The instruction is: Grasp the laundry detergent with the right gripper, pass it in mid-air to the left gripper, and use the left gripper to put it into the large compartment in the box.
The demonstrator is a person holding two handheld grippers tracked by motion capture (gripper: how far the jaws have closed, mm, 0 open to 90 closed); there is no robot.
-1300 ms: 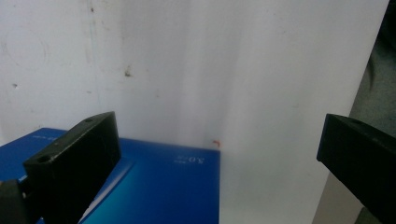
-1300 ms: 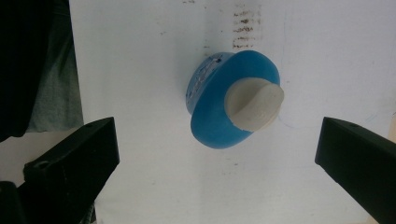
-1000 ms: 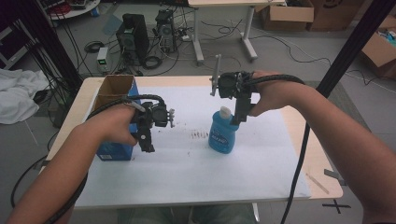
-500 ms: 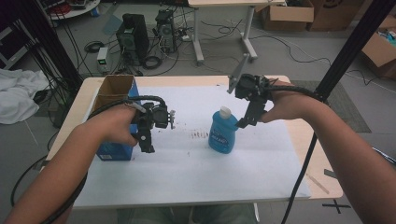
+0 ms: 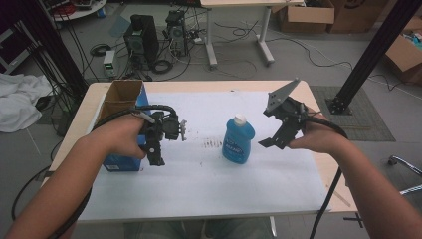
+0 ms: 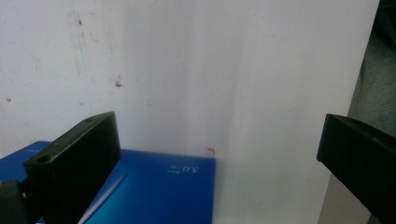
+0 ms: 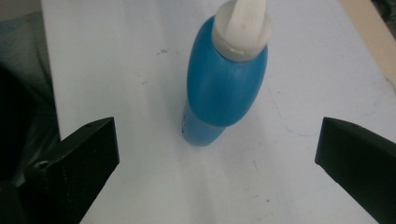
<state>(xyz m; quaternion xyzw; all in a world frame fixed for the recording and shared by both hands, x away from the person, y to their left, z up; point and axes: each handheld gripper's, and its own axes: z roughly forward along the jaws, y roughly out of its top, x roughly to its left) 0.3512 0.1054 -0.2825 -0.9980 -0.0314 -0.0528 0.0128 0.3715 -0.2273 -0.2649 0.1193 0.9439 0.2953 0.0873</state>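
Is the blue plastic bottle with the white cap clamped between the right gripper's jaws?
No, the blue plastic bottle stands free on the table, ahead of wide-open jaws.

- The blue bottle is looking like smooth, glossy plastic.
- The box is showing brown cardboard.
- The sheet beneath the bottle is looking matt, like paper.

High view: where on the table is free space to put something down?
Free: the white sheet in front of the blue bottle and blue box, and behind the bottle. Crowded: the left gripper beside the box, and the right gripper near the bottle.
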